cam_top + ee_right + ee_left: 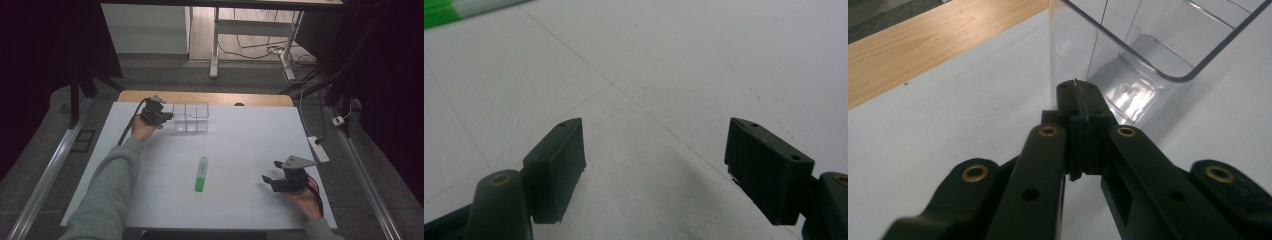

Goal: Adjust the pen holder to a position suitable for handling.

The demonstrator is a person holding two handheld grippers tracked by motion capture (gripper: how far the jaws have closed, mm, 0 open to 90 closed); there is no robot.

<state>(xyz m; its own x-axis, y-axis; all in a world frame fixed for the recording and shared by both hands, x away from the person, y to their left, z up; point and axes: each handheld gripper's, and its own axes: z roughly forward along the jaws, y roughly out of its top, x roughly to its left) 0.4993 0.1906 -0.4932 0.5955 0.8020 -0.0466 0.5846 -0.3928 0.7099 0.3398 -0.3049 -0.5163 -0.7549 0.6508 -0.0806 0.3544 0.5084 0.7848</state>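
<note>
A clear plastic box [191, 117] with dividers stands at the back of the white table. My left gripper [167, 117] is at its left side, and in the left gripper view the gripper [1079, 92] is shut on the near wall of the box [1148, 50], with a thin clear edge showing between the jaws. A green and white marker [200, 174] lies flat mid-table, pointing away from me. My right gripper [271, 171] rests open near the front right, well to the right of the marker. In the right gripper view the gripper [654, 135] holds nothing, and the marker [454, 10] shows at the top left.
A white sheet [240, 145] covers the table, with a strip of wood [210, 98] bare along the far edge. A power strip [318, 148] lies off the right edge. Cables and desk legs [215, 45] stand on the floor beyond.
</note>
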